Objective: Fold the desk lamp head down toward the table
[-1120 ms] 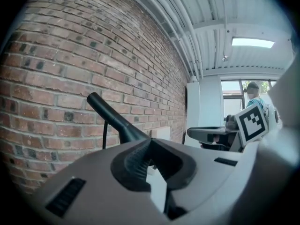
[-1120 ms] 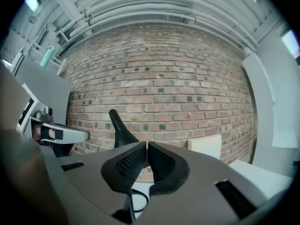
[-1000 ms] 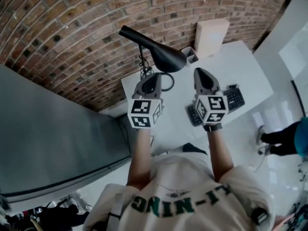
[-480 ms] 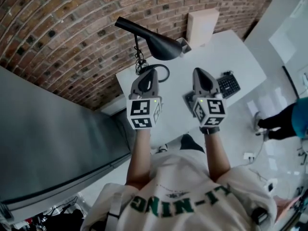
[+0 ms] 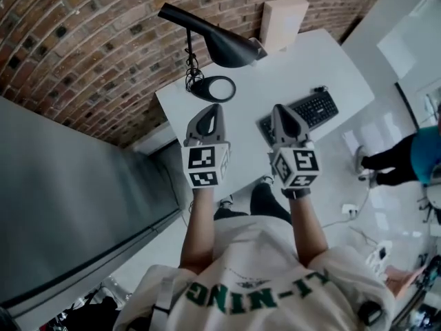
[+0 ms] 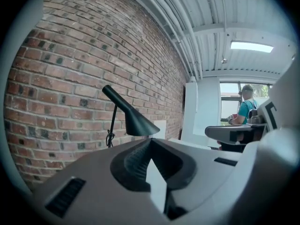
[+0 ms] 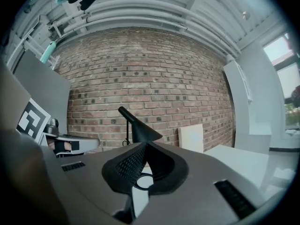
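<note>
The black desk lamp stands at the far left of the white table (image 5: 324, 67), against the brick wall. Its cone head (image 5: 231, 47) slants downward from a thin upright stem (image 5: 187, 54) over a ring-shaped base (image 5: 213, 88). Both grippers hover side by side over the table's near edge, well short of the lamp and touching nothing. My left gripper (image 5: 213, 110) is shut and empty, as is my right gripper (image 5: 279, 110). The lamp head (image 6: 136, 123) shows ahead and left in the left gripper view. In the right gripper view the lamp head (image 7: 143, 130) is straight ahead.
A black keyboard (image 5: 306, 110) lies on the table right of my right gripper. A pale board (image 5: 282, 19) leans on the brick wall behind the lamp. A grey panel (image 5: 76, 192) stands left. A person (image 5: 406, 157) stands on the floor, right.
Both grippers have drawn back from the lamp toward the table's near edge and dropped a little. The lamp's ring base, earlier partly behind the left gripper, is now in full view.
</note>
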The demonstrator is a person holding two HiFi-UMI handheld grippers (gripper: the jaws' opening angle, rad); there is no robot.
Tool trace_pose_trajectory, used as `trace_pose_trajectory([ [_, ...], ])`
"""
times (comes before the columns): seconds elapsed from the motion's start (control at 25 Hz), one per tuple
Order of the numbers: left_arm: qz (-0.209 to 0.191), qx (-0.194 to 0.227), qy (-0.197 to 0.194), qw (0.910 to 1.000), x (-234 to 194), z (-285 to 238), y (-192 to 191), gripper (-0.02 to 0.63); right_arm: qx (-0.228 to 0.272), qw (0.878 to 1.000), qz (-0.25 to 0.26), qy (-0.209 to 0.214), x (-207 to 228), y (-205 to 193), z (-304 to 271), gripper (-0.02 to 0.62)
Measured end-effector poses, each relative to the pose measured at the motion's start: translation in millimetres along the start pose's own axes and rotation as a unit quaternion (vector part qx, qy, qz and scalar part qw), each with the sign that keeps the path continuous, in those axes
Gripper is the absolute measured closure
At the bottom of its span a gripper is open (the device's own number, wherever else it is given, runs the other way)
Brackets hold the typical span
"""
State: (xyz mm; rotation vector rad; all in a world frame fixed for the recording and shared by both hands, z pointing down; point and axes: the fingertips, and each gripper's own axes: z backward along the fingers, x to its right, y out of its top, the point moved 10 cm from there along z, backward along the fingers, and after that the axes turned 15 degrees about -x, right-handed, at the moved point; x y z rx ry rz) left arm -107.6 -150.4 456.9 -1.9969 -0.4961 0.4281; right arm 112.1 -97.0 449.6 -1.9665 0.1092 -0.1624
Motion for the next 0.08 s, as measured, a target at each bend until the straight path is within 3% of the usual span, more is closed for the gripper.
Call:
trace_pose_trajectory([
  [0.08, 0.003, -0.012, 0.001, 0.9999, -3.6, -8.6, -8.6, 0.612, -0.006, 1.0, -0.004, 0.01, 0.8, -7.6, -4.4, 0.591],
])
